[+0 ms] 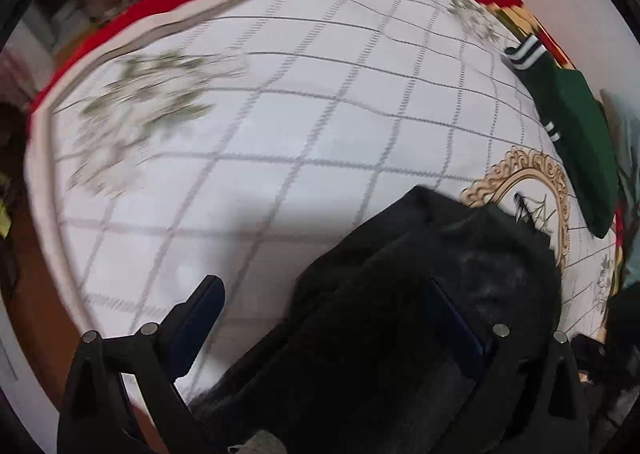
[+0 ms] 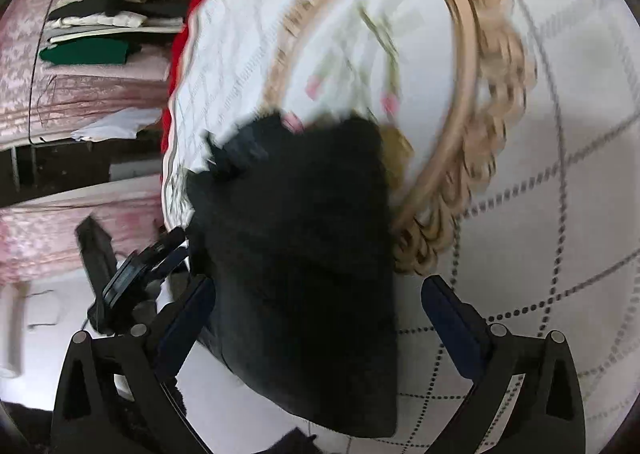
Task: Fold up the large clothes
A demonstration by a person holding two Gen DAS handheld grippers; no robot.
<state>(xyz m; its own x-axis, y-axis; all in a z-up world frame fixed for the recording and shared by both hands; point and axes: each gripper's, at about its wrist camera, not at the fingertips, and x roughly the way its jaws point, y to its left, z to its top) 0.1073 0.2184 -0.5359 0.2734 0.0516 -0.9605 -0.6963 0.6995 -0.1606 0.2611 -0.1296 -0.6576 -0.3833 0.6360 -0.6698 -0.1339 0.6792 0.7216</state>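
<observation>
Checked tablecloth point(image 2: 540, 214); right gripper point(image 2: 316, 314) tilted down, agape.

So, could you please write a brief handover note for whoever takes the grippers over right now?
Right gripper: open, jaws wide either side of the black garment, pads not pressing it.
Left gripper: open; the black garment covers its right finger, no grip evident.
The black garment lies bunched and partly folded on the checked tablecloth; the green garment sits at the table's far edge.
Done: black piece apparently folded. Left: tidy or set it aside, then fold the green one.
</observation>
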